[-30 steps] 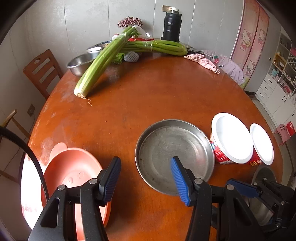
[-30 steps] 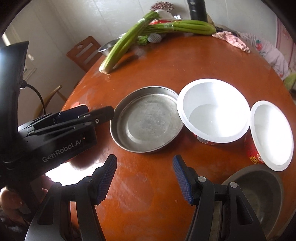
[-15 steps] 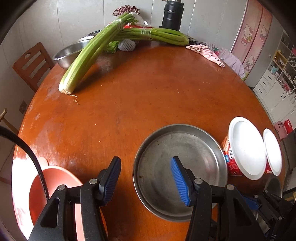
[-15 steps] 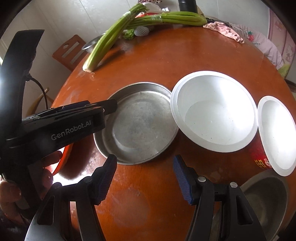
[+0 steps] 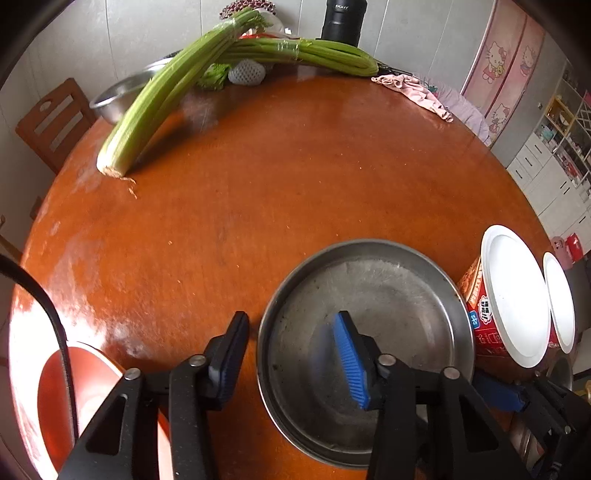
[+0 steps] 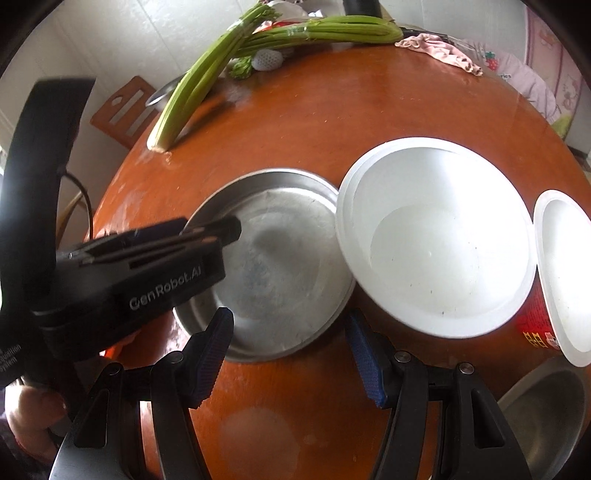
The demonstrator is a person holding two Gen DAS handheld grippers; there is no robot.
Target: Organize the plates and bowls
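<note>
A shallow steel plate (image 5: 388,295) lies on the round orange table (image 5: 295,166). My left gripper (image 5: 291,321) straddles its left rim, one blue pad inside the plate and the other outside. Its jaws are closing, and the pads still stand apart from the rim. In the right wrist view the left gripper's fingers (image 6: 214,232) reach over the steel plate (image 6: 288,258). My right gripper (image 6: 290,317) hangs open above the table at the plate's near edge, holding nothing. Two white bowls (image 6: 436,240) (image 6: 565,273) with red printed sides stand right of the plate.
An orange plastic bowl (image 5: 51,387) sits at the near left and a steel bowl (image 6: 546,406) at the near right. Celery bunches (image 5: 166,96), another steel bowl (image 5: 118,96), a black flask (image 5: 341,18) and a pink cloth (image 5: 413,88) lie at the far side. A wooden chair (image 5: 51,122) stands beyond the left edge.
My left gripper has sunk and moved right onto the plate's left rim, and its jaws have narrowed. My right gripper has come closer to the plate, still open.
</note>
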